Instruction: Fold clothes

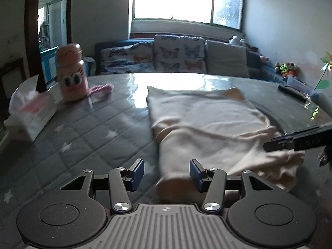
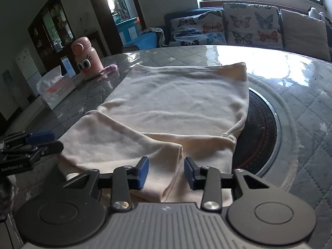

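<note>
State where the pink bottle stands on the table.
In both views the pink bottle stands upright at the table's far left, between the tissue box and the cream garment, touching neither.

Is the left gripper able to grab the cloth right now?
Probably yes. The left gripper is open, the cloth's near edge lies just ahead between its fingers, and nothing blocks it.

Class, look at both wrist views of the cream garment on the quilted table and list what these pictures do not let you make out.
- Cream garment: its near hem is hidden under the right gripper in the right wrist view.
- Same near edge, left wrist view: blurred between the left gripper's open jaws.
- White tissue box: its print is blurred, left wrist view.
- Dark round inset in the table: partly covered by the garment, right wrist view.
</note>
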Motion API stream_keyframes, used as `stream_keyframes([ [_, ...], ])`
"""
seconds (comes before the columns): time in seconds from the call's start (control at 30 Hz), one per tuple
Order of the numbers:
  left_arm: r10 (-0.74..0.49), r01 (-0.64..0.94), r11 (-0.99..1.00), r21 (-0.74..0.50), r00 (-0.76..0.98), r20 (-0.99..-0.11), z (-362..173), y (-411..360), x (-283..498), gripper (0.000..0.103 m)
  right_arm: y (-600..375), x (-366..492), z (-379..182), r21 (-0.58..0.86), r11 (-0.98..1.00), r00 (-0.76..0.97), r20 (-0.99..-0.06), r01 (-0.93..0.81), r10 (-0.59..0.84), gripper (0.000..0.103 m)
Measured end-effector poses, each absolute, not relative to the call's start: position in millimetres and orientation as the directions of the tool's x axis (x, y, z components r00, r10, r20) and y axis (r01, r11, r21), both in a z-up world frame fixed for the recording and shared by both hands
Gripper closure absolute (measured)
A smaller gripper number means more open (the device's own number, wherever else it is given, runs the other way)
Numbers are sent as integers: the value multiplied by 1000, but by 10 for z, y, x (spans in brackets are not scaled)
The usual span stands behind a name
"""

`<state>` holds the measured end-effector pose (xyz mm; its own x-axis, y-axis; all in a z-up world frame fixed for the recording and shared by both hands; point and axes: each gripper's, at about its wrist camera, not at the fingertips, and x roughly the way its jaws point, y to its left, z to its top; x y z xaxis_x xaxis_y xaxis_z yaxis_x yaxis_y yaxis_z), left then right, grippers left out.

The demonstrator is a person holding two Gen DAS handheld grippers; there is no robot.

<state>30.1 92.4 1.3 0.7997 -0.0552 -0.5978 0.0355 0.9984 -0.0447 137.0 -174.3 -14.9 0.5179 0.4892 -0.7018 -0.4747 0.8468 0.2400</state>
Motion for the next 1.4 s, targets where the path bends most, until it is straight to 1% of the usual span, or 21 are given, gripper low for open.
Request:
stream_keyframes([
  [0.03, -55, 36, 998, -44, 797, -601, -4, 945, 282, 50, -1727, 1376, -159, 240, 847, 515, -705, -474, 488, 75],
  [0.07, -57, 41, 998, -40, 796, -602, -16, 951, 263, 49, -1710, 1380, -169, 239, 847, 513, -707, -474, 486, 77],
  [0.2, -64, 70, 997, -12, 795, -603, -53, 935, 203, 47, -1695, 1360, -142, 197, 862, 538, -710, -467, 454, 96],
  [0.23, -62, 77, 997, 0, 795, -603, -63, 922, 196, 47, -1704, 1356, -115, 192, 864, 546, -706, -465, 451, 98],
  [0.3, -60, 88, 996, 17, 795, -603, -85, 900, 194, 46, -1716, 1345, -48, 179, 867, 564, -695, -465, 446, 99],
  [0.47, -45, 97, 994, 54, 796, -604, -128, 861, 214, 46, -1708, 1284, 198, 103, 865, 624, -652, -491, 432, 99],
  [0.6, -24, 105, 989, 103, 805, -593, -147, 820, 202, 47, -1776, 1281, 373, 59, 877, 670, -622, -476, 405, 99],
  [0.73, -5, 104, 986, 132, 804, -594, -184, 805, 210, 47, -1852, 1345, 301, 64, 897, 674, -637, -437, 374, 99],
  [0.9, 1, 103, 985, 139, 801, -599, -168, 827, 199, 47, -1866, 1437, 9, 61, 909, 628, -704, -412, 332, 98],
  [0.97, -3, 108, 984, 139, 800, -600, -134, 845, 177, 47, -1885, 1438, -11, 66, 909, 619, -712, -411, 331, 95],
  [1.07, -14, 114, 985, 130, 802, -597, -53, 903, 139, 47, -1907, 1382, 68, 58, 899, 633, -690, -434, 350, 92],
  [1.2, -23, 109, 988, 113, 813, -581, 79, 951, 150, 48, -1900, 1373, 142, 64, 884, 640, -665, -463, 384, 84],
  [1.23, -29, 110, 988, 106, 817, -577, 108, 942, 178, 48, -1882, 1381, 129, 68, 881, 637, -666, -468, 389, 84],
  [1.27, -35, 112, 989, 100, 820, -572, 138, 933, 206, 49, -1864, 1389, 115, 71, 878, 633, -666, -473, 395, 84],
  [1.33, -62, 126, 989, 73, 819, -570, 172, 893, 311, 55, -1812, 1423, 82, 81, 873, 619, -674, -481, 404, 84],
  [1.37, -76, 134, 989, 60, 817, -571, 173, 869, 379, 57, -1791, 1430, 63, 84, 869, 613, -675, -488, 410, 84],
  [1.4, -91, 143, 989, 47, 815, -572, 173, 844, 448, 61, -1769, 1436, 44, 87, 865, 608, -677, -494, 415, 84],
])
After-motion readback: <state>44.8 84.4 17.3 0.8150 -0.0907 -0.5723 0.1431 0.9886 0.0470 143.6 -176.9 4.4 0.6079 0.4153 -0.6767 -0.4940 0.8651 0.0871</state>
